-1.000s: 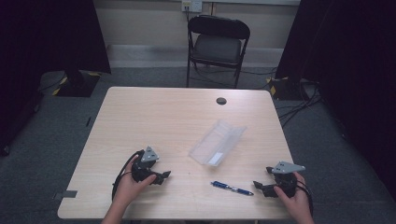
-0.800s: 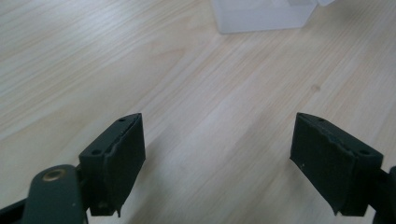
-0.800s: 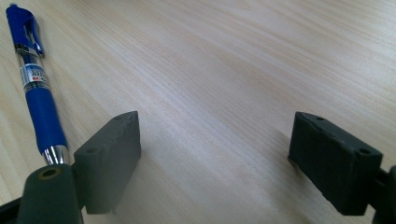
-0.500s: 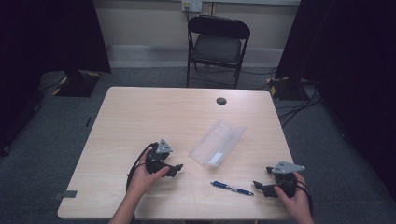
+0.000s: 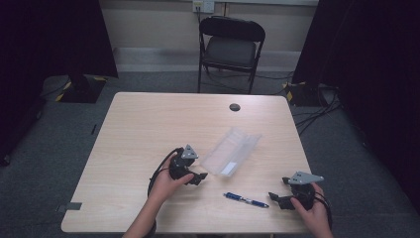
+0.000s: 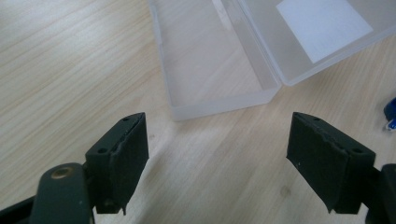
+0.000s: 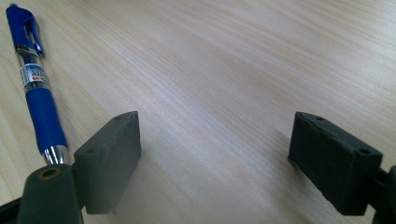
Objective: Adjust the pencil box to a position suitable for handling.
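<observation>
Nearest the person, at the front edge of the pale wooden surface (image 5: 129, 134), the right gripper (image 5: 277, 199) rests low with its fingers (image 7: 109, 156) spread apart and empty, just right of a blue pen (image 5: 245, 200) that lies flat and points toward it. From the right gripper view the pen (image 7: 39, 100) lies just outside one finger, not between the two. A little farther in, the left gripper (image 5: 198, 177) has moved forward and to the right over the last second, while the right one has stayed put. It now sits just short of a clear plastic case (image 5: 230, 151), which lies open near the middle of the surface with its lid folded back. The left gripper's fingers (image 6: 123, 151) are wide apart and hold nothing; the near corner of the case (image 6: 215, 70) lies just ahead of them. This suggests the left hand is going for the case, perhaps to steady it while the pen goes in. Nothing lies between gripper and case. Farther back, a small dark grommet (image 5: 235, 107) sits in the surface, and beyond it stands a black folding chair (image 5: 231, 47)
</observation>
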Demonstrator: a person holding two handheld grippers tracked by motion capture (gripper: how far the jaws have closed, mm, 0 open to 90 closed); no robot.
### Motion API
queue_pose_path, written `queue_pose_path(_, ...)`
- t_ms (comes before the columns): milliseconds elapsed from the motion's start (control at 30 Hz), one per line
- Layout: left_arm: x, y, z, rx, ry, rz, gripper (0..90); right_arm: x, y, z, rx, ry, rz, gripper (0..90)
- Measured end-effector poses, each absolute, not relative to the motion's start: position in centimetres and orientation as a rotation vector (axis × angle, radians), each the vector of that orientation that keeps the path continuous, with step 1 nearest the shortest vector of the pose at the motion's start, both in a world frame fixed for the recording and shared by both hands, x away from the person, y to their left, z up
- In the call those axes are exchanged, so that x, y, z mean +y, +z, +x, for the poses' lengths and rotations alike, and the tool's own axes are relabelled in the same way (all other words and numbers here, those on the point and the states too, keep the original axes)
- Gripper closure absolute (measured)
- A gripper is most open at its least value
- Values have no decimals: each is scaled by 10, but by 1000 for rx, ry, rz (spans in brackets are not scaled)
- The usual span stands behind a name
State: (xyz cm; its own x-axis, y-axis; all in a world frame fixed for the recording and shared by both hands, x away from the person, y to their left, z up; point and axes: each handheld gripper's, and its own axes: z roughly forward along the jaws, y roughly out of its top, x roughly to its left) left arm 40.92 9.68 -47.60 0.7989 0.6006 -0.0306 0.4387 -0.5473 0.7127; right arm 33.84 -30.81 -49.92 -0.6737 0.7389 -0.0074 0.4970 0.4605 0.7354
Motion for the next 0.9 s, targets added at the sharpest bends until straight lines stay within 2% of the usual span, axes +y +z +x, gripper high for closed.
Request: queue_pose_path(900, 55, -479, 401, 629, 226, 2278, 203, -308, -499, 338, 2388, 1042, 1050, 157)
